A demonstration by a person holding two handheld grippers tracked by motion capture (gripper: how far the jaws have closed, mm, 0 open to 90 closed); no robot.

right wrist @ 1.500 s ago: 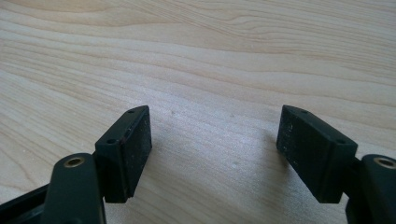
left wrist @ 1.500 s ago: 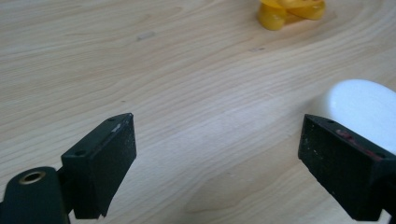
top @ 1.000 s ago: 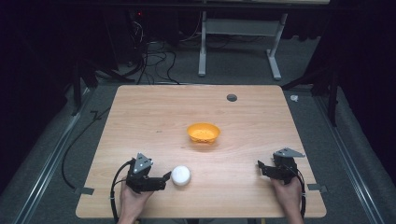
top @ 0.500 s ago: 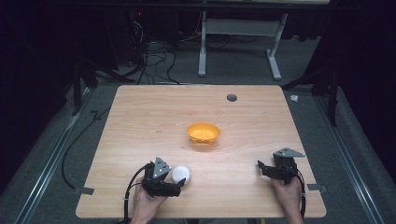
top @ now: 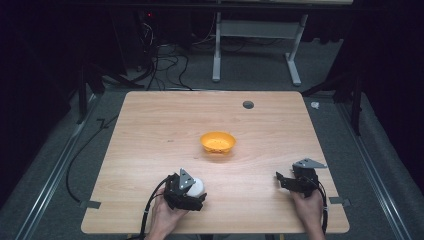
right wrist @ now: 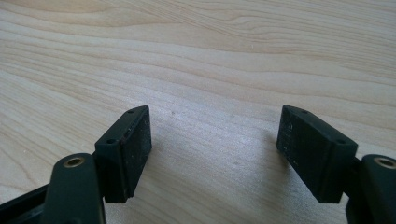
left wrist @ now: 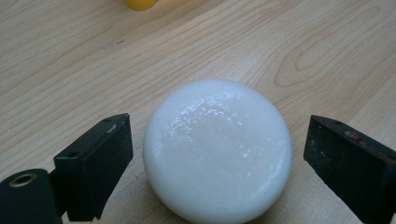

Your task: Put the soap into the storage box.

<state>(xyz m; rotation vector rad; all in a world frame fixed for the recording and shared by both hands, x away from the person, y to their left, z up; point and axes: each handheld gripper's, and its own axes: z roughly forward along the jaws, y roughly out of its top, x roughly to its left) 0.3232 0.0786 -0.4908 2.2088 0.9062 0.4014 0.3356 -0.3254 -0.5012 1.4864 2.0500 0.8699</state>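
Observation:
A glossy white round lump (left wrist: pixel 217 149) lies on the wooden table (top: pixel 150 130), near its front edge left of centre (top: pixel 198 185). My left gripper (left wrist: pixel 217 140) has a jaw on each side of it with a small gap at both, so it is open. Its jaws have just been closing a little around the lump. In the high view the left gripper (top: pixel 197 191) covers part of the lump. My right gripper (top: pixel 280 180) rests near the front right, open, with bare wood between its jaws (right wrist: pixel 215 135). An orange bowl (top: pixel 217 142) sits mid-table.
A small dark round grommet (top: pixel 248 104) is set in the table's far side. The bowl's yellow edge (left wrist: pixel 140 3) shows beyond the lump in the left gripper view. Cables and a white desk frame (top: pixel 255 45) stand on the floor behind the table.
My left gripper has slid right and lowered towards the white lump, which now lies between its jaws. The right gripper has stayed where it was.

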